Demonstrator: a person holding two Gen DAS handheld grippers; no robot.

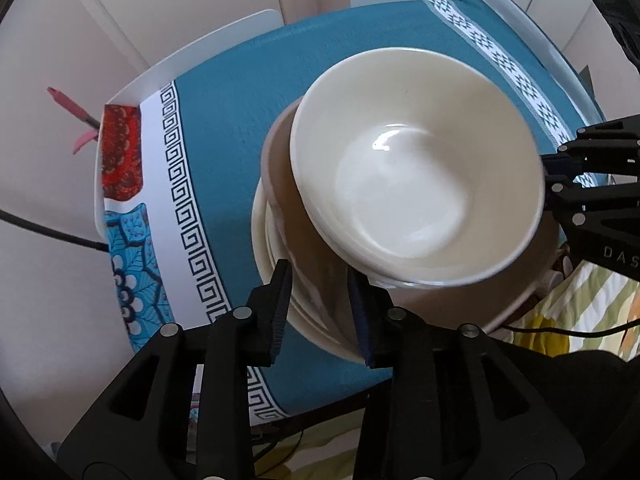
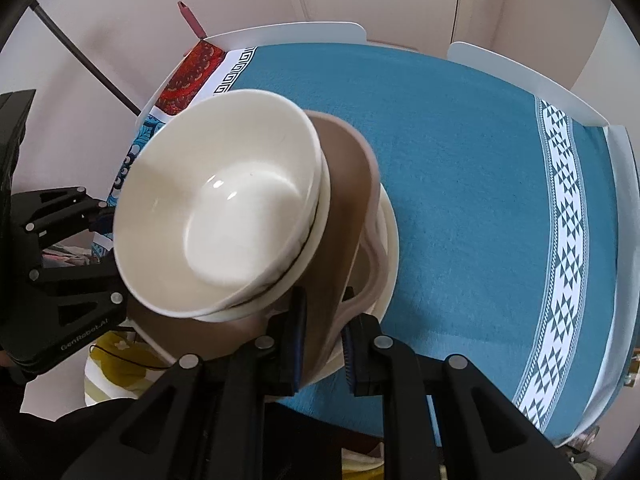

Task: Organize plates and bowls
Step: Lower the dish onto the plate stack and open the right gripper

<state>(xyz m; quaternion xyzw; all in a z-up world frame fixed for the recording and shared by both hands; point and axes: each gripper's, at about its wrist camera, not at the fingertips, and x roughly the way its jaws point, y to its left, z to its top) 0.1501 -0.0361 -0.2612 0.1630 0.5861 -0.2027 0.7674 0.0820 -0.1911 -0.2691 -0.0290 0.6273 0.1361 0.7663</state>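
Note:
A stack of dishes stands on the blue tablecloth (image 1: 240,92). Two nested cream bowls (image 1: 416,168) lean tilted on a brown plate (image 1: 280,168), with cream plates (image 1: 260,236) underneath. My left gripper (image 1: 320,284) straddles the near-left rim of the plates, its fingers a little apart from the rim, open. From the other side, the bowls (image 2: 224,200), brown plate (image 2: 348,184) and cream plates (image 2: 390,240) appear again. My right gripper (image 2: 324,304) is shut on the plates' rim there. Each gripper shows in the other's view: the right gripper (image 1: 556,184) and the left gripper (image 2: 100,220).
The tablecloth (image 2: 460,160) has white patterned borders (image 2: 560,240) and a red patch (image 1: 120,152) at one corner. White raised panels (image 2: 296,32) line the far table edges. A pink stick (image 1: 72,108) and dark cable (image 1: 52,232) lie beyond. Floral bedding (image 1: 580,300) lies below the near edge.

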